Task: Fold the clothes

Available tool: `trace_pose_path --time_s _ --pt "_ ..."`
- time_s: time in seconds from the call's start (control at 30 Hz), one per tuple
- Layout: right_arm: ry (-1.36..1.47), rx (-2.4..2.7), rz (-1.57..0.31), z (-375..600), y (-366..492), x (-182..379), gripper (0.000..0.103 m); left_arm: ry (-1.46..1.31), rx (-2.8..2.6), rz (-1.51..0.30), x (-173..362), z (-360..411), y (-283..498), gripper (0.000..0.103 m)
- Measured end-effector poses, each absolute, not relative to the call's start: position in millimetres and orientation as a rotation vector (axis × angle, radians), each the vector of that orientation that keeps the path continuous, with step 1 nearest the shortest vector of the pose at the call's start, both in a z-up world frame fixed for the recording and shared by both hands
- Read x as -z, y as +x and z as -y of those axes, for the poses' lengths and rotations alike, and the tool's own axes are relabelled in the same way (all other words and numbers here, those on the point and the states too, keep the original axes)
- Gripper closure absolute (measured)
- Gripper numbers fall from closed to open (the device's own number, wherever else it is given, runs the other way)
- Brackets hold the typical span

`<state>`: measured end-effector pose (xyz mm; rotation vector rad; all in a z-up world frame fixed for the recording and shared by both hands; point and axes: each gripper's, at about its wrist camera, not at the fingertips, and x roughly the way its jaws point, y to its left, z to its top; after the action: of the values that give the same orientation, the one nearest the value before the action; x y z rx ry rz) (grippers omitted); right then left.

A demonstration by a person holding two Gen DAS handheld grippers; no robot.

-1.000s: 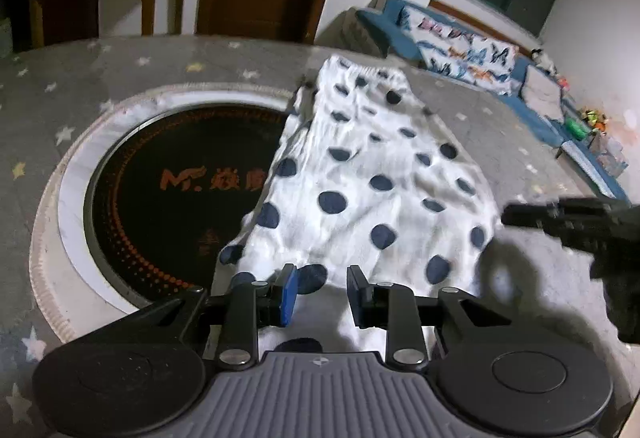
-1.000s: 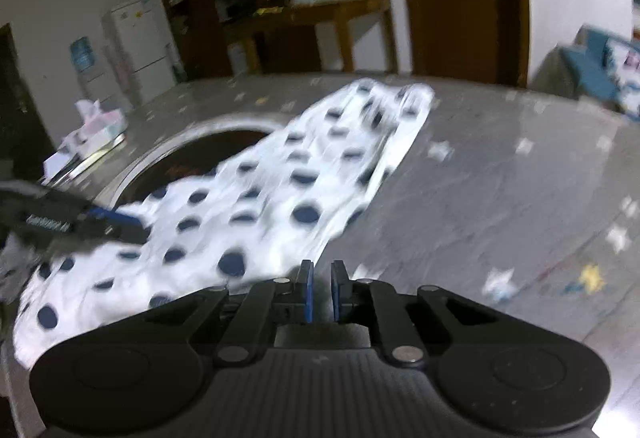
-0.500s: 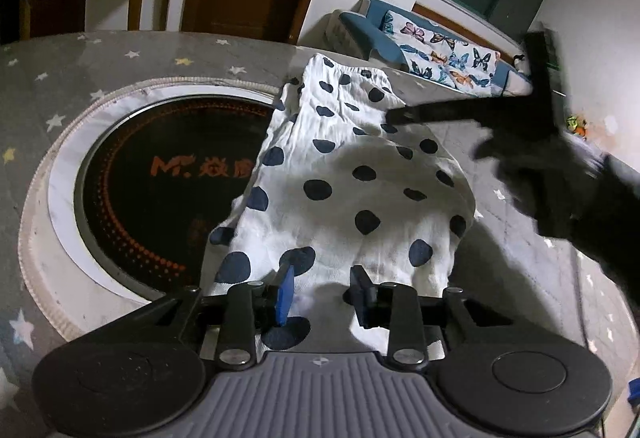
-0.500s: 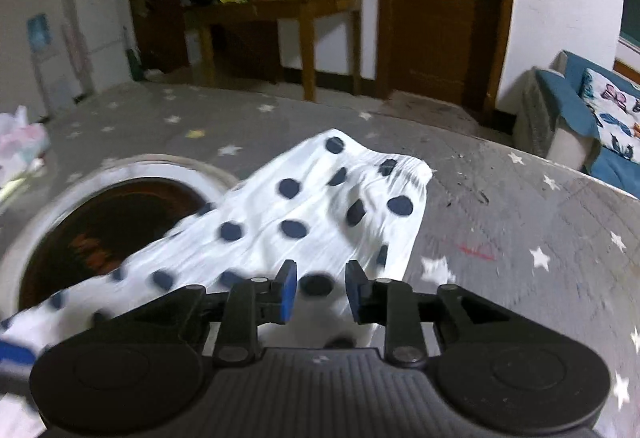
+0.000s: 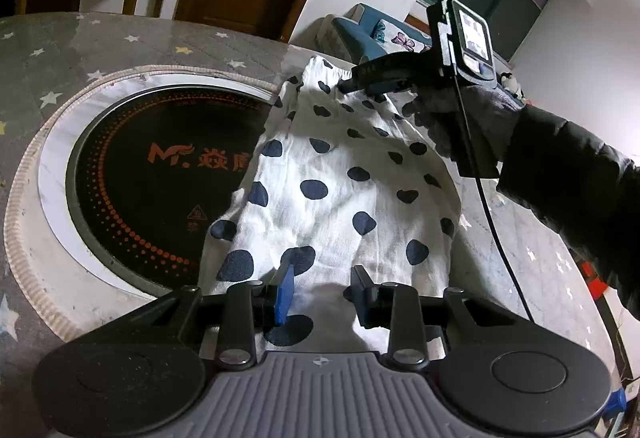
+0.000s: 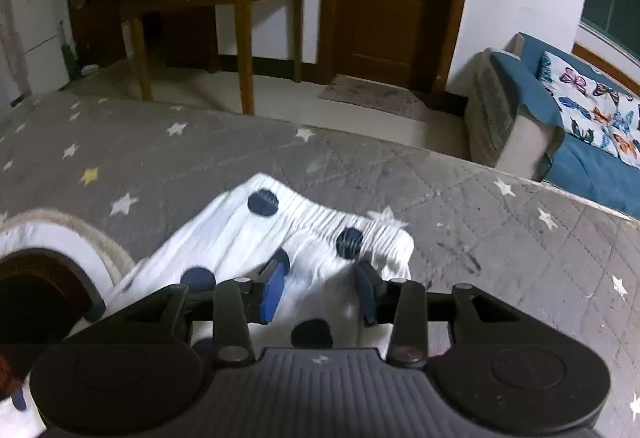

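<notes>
You had the polka-dot garment [image 5: 344,174] flat on the star-print tablecloth [image 6: 480,198], partly over the induction hob [image 5: 160,174], and were lining up the next fold: left gripper [image 5: 322,290] part-open over its near hem, right gripper [image 6: 320,286], jaws just widened, empty above the elastic waistband [image 6: 340,218], needing to close there.

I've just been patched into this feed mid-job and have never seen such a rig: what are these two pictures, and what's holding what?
No robot here: a person carries a two-finger gripper in each hand, each with its own camera. One view looks along the left gripper, the other along the right gripper. A white polka-dot garment lies on a grey star-patterned table, partly over a round black cooktop. The right gripper, seen from the left one with the gloved hand, hovers at the elastic waistband; its jaws have just been opening. Both grippers are open, holding nothing.
</notes>
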<state>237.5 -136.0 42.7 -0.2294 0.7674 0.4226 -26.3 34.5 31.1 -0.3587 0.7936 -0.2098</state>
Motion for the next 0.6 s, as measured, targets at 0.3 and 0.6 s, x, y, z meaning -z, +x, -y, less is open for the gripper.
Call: trace_pose_path --time_s 0.3,0.6 --pt "-0.339 -0.656 -0.778 124 137 -54 0.057 -0.38 0.198 -0.741 -46 -52 -41 0.068" --pt "-0.355 -0.877 -0.778 132 15 -64 0.052 -0.352 0.144 -0.726 -44 -66 -55 0.068"
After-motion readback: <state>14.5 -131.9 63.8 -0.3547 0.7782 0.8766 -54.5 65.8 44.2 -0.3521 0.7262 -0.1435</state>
